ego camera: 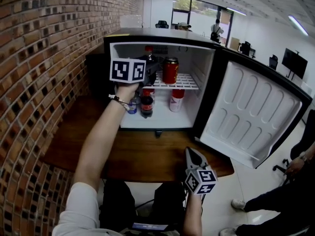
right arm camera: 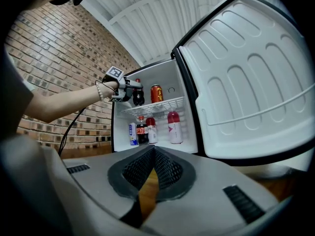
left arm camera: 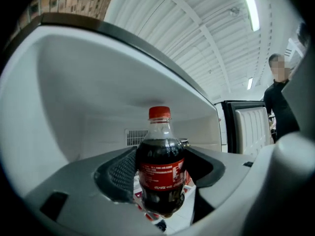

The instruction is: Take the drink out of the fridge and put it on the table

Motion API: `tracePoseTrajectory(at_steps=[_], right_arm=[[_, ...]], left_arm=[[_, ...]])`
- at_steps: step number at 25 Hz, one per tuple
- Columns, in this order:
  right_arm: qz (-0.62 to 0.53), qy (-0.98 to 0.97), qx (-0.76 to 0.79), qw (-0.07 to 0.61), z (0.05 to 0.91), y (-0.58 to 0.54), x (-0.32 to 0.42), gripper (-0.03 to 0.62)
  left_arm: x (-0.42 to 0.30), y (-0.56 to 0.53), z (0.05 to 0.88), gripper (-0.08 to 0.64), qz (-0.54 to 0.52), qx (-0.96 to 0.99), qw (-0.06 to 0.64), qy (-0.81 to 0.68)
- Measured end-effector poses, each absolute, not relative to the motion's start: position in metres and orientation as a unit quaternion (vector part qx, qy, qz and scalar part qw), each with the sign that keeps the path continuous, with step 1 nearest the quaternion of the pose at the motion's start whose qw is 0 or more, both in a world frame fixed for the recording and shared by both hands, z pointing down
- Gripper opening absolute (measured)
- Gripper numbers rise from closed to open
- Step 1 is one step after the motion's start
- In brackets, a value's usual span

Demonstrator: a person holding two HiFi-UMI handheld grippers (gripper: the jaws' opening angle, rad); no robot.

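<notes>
A cola bottle (left arm camera: 160,173) with a red cap and red label stands upright between my left gripper's mesh pads (left arm camera: 120,173), which press on both its sides. In the head view my left gripper (ego camera: 151,71) reaches into the open fridge (ego camera: 162,37) at the wire shelf (ego camera: 189,81), shut on that bottle (ego camera: 149,59). The right gripper view shows the same grip from afar, the bottle (right arm camera: 138,97) at shelf height. My right gripper (ego camera: 190,153) hovers low over the wooden table (ego camera: 142,154) near its front edge, shut with nothing in it, its pads (right arm camera: 165,168) meeting at the tips.
A red can (ego camera: 170,71) stands on the shelf beside the held bottle. Below are another cola bottle (ego camera: 146,104), a red-and-white bottle (ego camera: 177,101) and a small blue can (ego camera: 132,105). The fridge door (ego camera: 251,114) swings open right. A brick wall (ego camera: 39,58) runs left; a person (ego camera: 290,191) stands at right.
</notes>
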State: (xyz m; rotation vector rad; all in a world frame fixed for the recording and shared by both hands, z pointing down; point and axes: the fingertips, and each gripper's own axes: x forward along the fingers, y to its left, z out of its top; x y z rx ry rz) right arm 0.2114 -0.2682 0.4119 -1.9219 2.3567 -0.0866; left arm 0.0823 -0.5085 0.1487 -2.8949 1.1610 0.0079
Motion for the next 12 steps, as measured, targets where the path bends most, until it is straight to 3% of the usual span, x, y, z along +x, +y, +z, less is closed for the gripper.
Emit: tracePoseTrajectory(at_steps=[12], right_arm=[[-0.02,0.786,-0.616,0.049,0.404,-0.267,0.19,0.02]], left_arm=[[0.063,-0.431,0.172,0.298,0.026,-0.939,0.038,0.342]])
